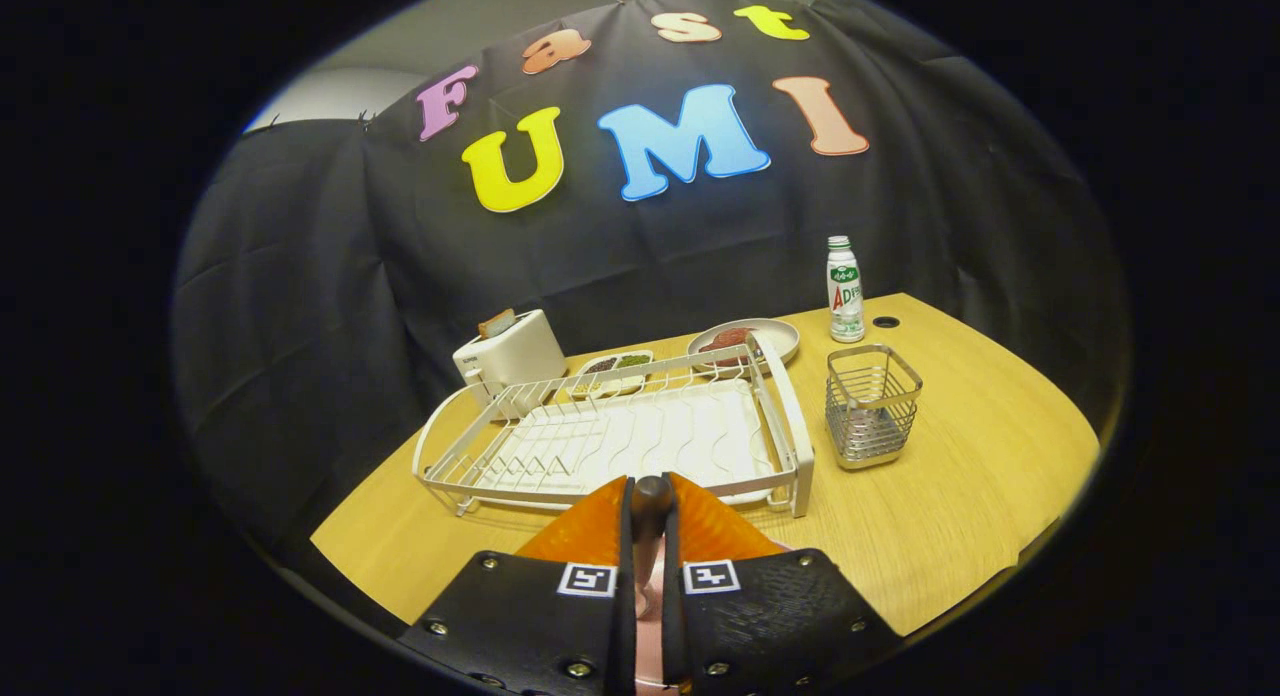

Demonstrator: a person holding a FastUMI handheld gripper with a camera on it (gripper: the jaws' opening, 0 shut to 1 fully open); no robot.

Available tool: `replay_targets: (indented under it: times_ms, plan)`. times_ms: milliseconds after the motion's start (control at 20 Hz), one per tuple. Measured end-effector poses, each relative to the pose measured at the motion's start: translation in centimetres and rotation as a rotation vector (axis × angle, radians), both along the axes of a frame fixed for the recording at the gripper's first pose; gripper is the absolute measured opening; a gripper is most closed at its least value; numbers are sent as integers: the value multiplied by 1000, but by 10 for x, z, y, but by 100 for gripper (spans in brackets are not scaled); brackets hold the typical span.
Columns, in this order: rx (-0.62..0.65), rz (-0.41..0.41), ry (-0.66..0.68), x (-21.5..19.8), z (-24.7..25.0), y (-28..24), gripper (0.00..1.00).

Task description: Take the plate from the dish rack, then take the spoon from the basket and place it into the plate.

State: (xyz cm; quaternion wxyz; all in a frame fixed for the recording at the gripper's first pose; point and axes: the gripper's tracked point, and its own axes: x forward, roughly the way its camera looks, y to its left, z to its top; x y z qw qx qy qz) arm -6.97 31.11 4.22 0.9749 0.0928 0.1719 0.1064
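My gripper (650,482) is shut on a dark, round-ended spoon handle (651,504) that stands up between the two fingers. Through the slit below the handle a pink surface (650,591) shows, apparently the plate, lying under the fingers and mostly hidden. Just beyond the fingertips the white wire dish rack (792,421) stands on the wooden table with nothing in it. To the right of the rack stands the steel wire basket (872,404), with nothing inside.
Behind the rack are a white toaster (510,354) with a slice of bread in it, a small divided dish (612,368), a plate with meat (760,338) and a white bottle (845,291). Bare tabletop (960,496) stretches right of the basket.
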Motion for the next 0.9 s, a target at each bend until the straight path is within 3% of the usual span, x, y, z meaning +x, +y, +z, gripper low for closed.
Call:
replay_targets:
  times_ms: [300, 450, 650, 750, 900]
  plan:
    - [-92, -44, -56, -1, 37, -45, 42]
    - [-154, -96, -122, -2, 75, -80, 73]
    - [-170, -172, -229, 3, 141, -127, 78]
    - [-188, -203, -267, 5, 167, -151, 86]
    - [-174, -209, -301, 10, 197, -168, 88]
